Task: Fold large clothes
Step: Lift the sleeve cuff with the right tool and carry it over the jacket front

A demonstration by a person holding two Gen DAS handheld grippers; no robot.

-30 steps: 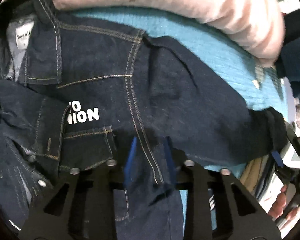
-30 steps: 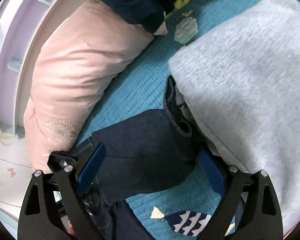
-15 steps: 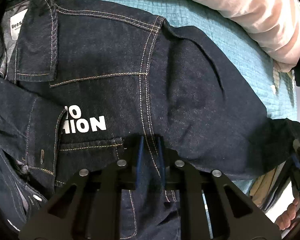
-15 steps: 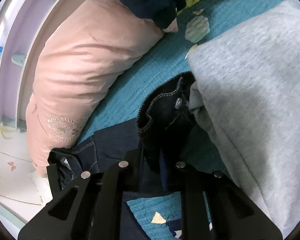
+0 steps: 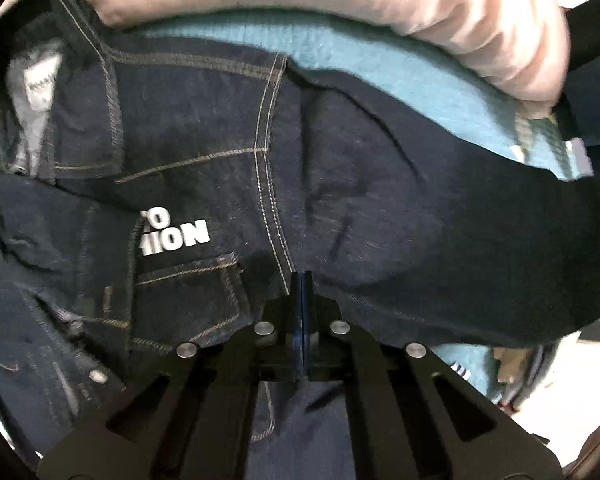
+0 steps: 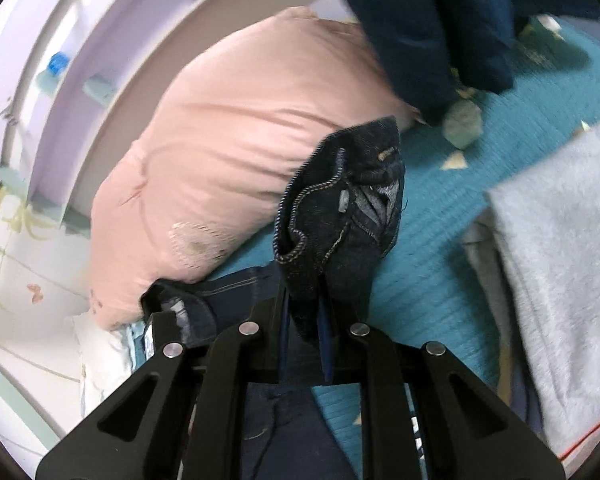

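Two grips carry this fold, and both need to hold without slipping. My left gripper (image 5: 302,280) has just been closing and now its blue pads are pressed together on a pinch of the denim jacket (image 5: 340,184) near the side seam below the armhole, where the tan stitching runs down. My right gripper (image 6: 306,312) is narrowed onto the cuff (image 6: 340,208) of the jacket's sleeve, the denim bunched between its pads and standing up above them, clear of the bed. The jacket itself lies spread on the teal bedspread (image 6: 432,248), collar toward the pink pillow (image 6: 220,168) at the head edge of the bed, its white lettering (image 5: 172,232) showing on the chest. The step in hand, as I judge it, is bringing the sleeve across the body. To do it well I should treat the left pinch as an anchor that fixes the fold line, so the body does not drag as I pull. With the right I should lift the cuff enough that the sleeve hangs free, then carry it over in one arc toward the lettering, keeping the sleeve flat rather than twisted. The grey fleece (image 6: 560,240) lies just beside the cuff toward the bed's far side, so I should steer away from it and not snag it. Denim is stiff and heavy; a slow, steady pull should lay the crease straight at the shoulder seam.
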